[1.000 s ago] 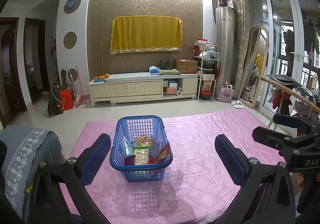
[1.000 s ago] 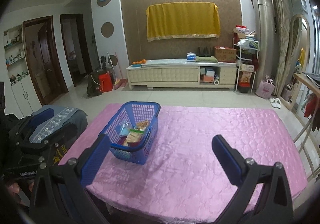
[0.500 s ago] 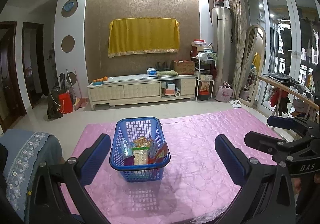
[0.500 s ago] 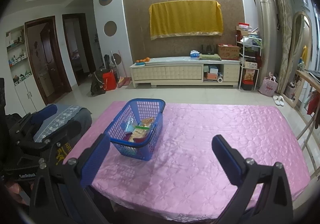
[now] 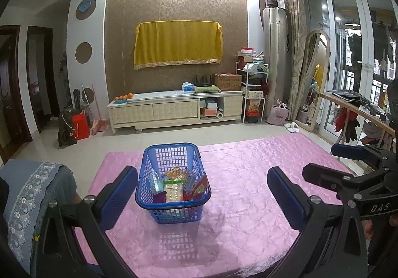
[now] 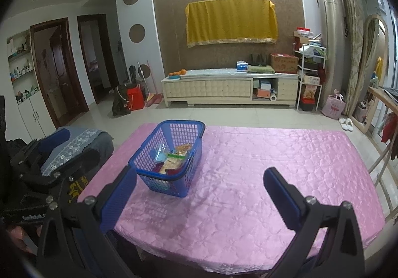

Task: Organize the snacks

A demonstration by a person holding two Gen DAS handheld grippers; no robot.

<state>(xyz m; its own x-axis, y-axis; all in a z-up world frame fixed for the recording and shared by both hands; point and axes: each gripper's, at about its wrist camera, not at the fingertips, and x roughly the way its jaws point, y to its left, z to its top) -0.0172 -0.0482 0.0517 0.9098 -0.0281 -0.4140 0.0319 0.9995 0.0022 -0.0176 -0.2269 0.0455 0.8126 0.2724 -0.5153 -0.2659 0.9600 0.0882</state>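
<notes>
A blue plastic basket (image 5: 149,173) stands on the pink tablecloth (image 5: 248,178) and holds several snack packets (image 5: 174,188). My left gripper (image 5: 201,193) is open and empty, hanging back above the table's near edge with the basket between its fingers in view. In the right wrist view the basket (image 6: 146,156) sits left of centre with the snack packets (image 6: 173,161) inside. My right gripper (image 6: 199,196) is open and empty over the near part of the tablecloth (image 6: 273,158). Each gripper shows at the edge of the other's view.
A chair with a blue-grey cover (image 5: 29,191) stands at the table's left side. A wooden rack with clothes (image 5: 358,114) is at the right. A TV cabinet (image 5: 174,109) lines the far wall across an open floor.
Both grippers have drawn back and risen a little, so the basket looks slightly farther and the table's near edge shows more. Nothing was taken hold of.
</notes>
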